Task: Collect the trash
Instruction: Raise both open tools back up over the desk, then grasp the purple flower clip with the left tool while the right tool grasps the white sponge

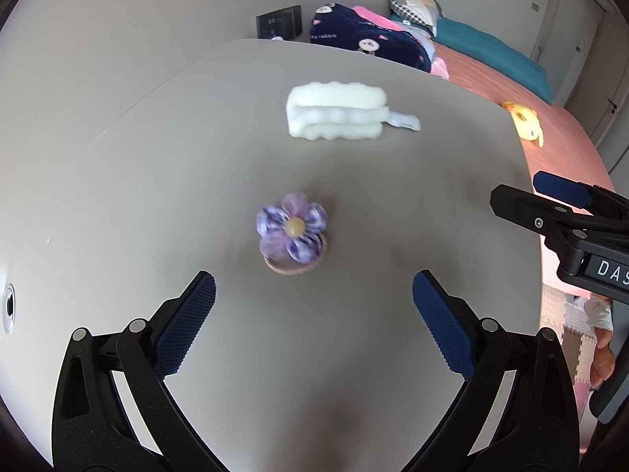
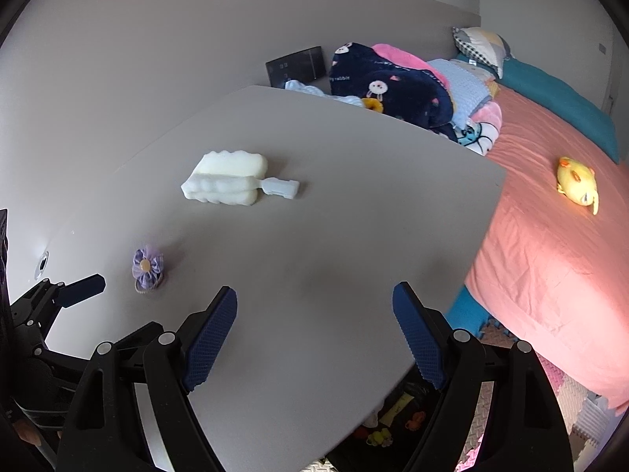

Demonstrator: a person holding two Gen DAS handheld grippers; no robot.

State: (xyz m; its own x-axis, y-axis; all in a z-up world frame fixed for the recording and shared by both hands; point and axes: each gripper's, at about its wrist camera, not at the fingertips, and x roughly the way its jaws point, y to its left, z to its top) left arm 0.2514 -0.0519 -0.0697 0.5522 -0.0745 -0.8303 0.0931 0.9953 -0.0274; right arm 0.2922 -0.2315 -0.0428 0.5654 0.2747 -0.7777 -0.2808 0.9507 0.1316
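A purple fabric flower hair tie (image 1: 291, 229) lies on the grey table (image 1: 157, 196), just ahead of my open, empty left gripper (image 1: 313, 303). A white foam sponge with a pale plastic handle (image 1: 338, 112) lies farther back. In the right wrist view the flower hair tie (image 2: 147, 267) is at the left and the sponge (image 2: 230, 181) is at the middle left. My right gripper (image 2: 314, 310) is open and empty above the table's near right part (image 2: 354, 216). The right gripper (image 1: 550, 200) shows at the right edge of the left wrist view, and the left gripper's fingertip (image 2: 80, 287) shows low at the left of the right wrist view.
A bed with a pink sheet (image 2: 550, 255) stands right of the table, with a yellow plush toy (image 2: 576, 185), folded blankets (image 2: 393, 78) and pillows (image 2: 481, 49). A dark wall panel (image 2: 295, 65) is behind. A bin with trash (image 2: 397, 413) sits under the table's right edge. Foam floor mats (image 2: 582, 413) lie below.
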